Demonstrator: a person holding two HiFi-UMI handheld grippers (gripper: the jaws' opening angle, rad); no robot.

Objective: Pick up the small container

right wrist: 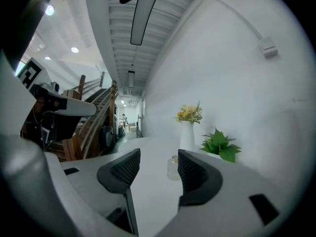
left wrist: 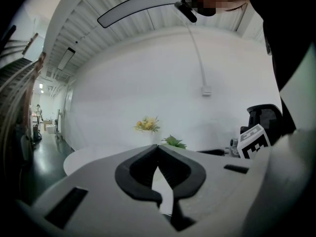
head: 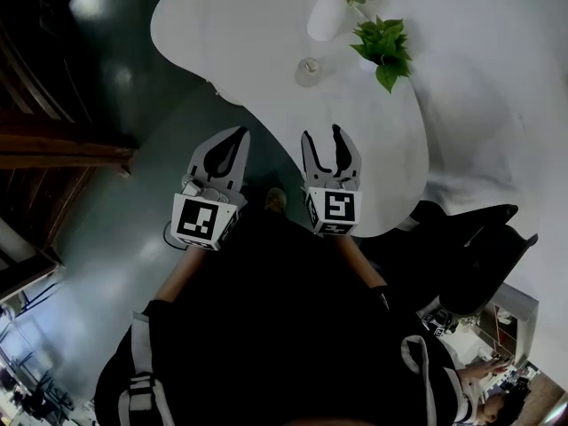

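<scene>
Out on the white table (head: 257, 34), just near of the vase (head: 326, 16) and left of the plant (head: 383, 44): small container (head: 309, 71) | your right claw (head: 321, 137) is nearer, jaws apart, empty, container dead ahead through the gap but well off, so reach straight forward | left claw (head: 235, 140) pinched closed, holding nothing

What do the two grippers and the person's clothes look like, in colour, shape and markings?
The left gripper and the right gripper have light grey bodies and curved black pads with a ribbed surface. Each carries a cube with black-and-white square markers. The person wears a black top.
</scene>
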